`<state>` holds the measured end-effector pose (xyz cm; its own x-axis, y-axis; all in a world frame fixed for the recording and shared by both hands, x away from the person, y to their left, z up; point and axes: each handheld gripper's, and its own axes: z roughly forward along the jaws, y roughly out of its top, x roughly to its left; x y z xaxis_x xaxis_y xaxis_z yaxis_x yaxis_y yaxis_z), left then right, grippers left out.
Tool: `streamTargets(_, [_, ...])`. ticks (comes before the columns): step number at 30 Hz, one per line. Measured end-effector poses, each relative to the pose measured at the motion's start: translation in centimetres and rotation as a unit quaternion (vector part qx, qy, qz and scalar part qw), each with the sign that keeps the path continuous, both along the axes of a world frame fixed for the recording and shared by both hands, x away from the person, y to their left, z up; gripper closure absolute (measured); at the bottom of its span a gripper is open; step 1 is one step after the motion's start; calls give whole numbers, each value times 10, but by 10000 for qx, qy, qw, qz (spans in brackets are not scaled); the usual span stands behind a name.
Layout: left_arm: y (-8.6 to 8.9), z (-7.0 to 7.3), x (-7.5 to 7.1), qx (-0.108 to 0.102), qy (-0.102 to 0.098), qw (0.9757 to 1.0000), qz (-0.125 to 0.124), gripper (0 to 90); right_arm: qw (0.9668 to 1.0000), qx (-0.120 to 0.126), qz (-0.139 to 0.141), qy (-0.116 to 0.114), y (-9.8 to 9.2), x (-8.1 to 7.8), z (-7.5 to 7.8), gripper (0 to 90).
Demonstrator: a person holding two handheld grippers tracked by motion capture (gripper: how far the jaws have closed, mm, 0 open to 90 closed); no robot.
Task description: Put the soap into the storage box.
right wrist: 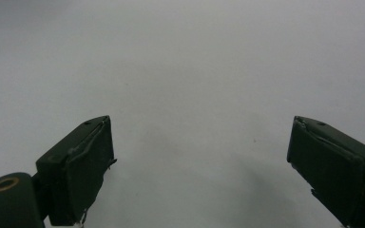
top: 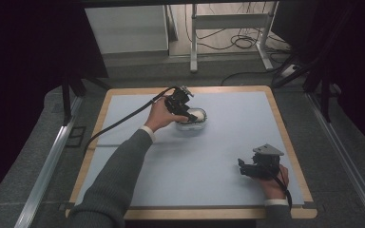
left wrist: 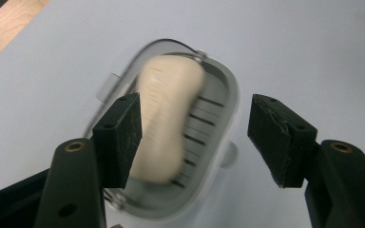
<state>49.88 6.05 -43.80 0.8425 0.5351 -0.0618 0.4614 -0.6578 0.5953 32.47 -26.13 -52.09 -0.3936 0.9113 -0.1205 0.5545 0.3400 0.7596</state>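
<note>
The left claw (top: 186, 110) hangs over the soap dish (left wrist: 221, 90) at the far middle of the table (top: 228, 142). Its jaws stand apart and grip nothing, which suggests a release or a fresh approach. The pale soap bar (left wrist: 166, 118) lies lengthwise on the dish's slotted floor, probably so it can drain. Well to the right, the right claw (top: 245, 167) rests near the table's front edge, jaws wide over bare surface, seemingly parked clear of the work.
</note>
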Motion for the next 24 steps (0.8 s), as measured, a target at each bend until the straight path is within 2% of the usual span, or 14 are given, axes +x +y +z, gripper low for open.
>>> streamTargets(5, [16, 3, -12, -144, -39, 9998, 114, 350, 10000, -20, 3, 4, 1, 0, -1, 81])
streamTargets(7, [24, 3, -18, -228, -127, 9995, 192, 348, 10000, -22, 2, 16, 1, 0, -1, 81])
streamTargets(9, [34, 3, -25, -477, -160, 9981, 343, 331, 10000, -26, 3, 22, 1, 0, -1, 81])
streamTargets(11, [44, 2, -35, -636, -181, 9969, 419, 331, 10000, -32, 5, 27, 2, 0, -2, 80])
streamTargets(14, [58, -2, -47, -660, -188, 9964, 492, 322, 10000, -43, 12, 29, 2, 0, -2, 81])
streamTargets(17, [72, -7, -59, -787, -63, 9954, 536, 311, 10000, -46, 8, 28, 3, 0, -2, 81])
streamTargets(24, [94, -20, -93, -734, -97, 9957, 550, 291, 10000, -85, 23, 38, 4, 0, -3, 81])
